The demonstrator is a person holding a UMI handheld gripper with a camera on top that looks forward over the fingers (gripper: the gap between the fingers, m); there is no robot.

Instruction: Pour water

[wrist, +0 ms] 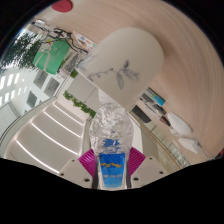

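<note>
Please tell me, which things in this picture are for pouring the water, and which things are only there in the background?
For the job:
- water bottle, held between the fingers, blue label toward the camera
- gripper, shut on the bottle

Only background:
- white panel with a leaf print, beyond the bottle
- green plants
- white shelves

I am looking up at a pale ceiling (pixel 150 25) lit bright. A white lamp shade (pixel 120 62) is hanging beneath it, green plants (pixel 50 50) showing beside the shade.
</note>
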